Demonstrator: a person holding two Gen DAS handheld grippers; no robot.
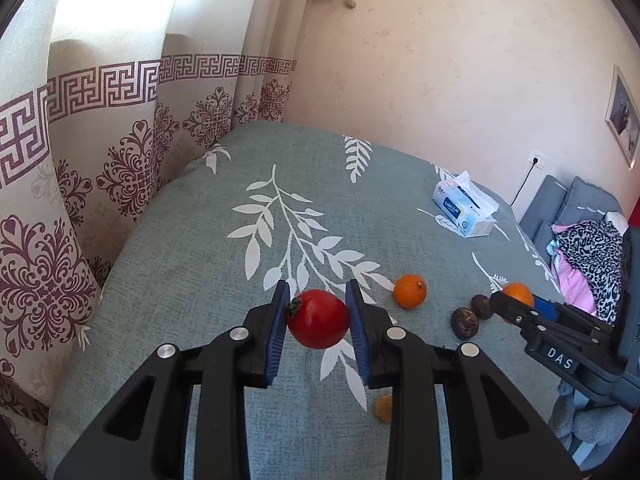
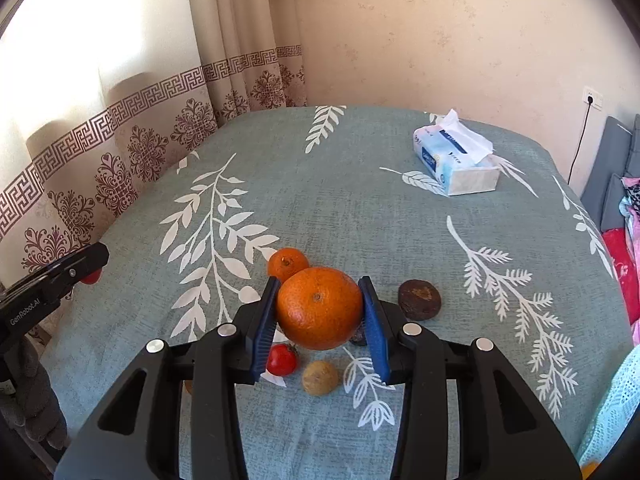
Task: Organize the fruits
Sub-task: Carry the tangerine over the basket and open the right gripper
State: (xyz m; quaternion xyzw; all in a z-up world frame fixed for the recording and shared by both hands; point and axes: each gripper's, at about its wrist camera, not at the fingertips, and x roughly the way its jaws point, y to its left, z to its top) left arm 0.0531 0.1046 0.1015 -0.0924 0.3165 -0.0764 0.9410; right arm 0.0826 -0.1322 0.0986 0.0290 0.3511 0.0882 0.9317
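Observation:
My left gripper (image 1: 318, 312) is shut on a red fruit (image 1: 318, 319) with a dark calyx, held above the table. My right gripper (image 2: 320, 308) is shut on a large orange (image 2: 319, 308), also above the cloth; this orange shows in the left wrist view (image 1: 518, 294). A smaller orange (image 2: 286, 263) lies on the cloth just beyond; it shows in the left wrist view (image 1: 409, 291). Two dark brown fruits (image 1: 465, 323) (image 1: 481, 306) lie close by. A small red fruit (image 2: 282, 359) and a tan round fruit (image 2: 319, 377) lie under the right gripper.
The table has a grey-green leaf-print cloth (image 2: 328, 200). A tissue box (image 2: 456, 160) stands at the far right. Patterned curtains (image 1: 100, 160) hang along the left edge. A sofa with clothes (image 1: 588, 248) is off the right side.

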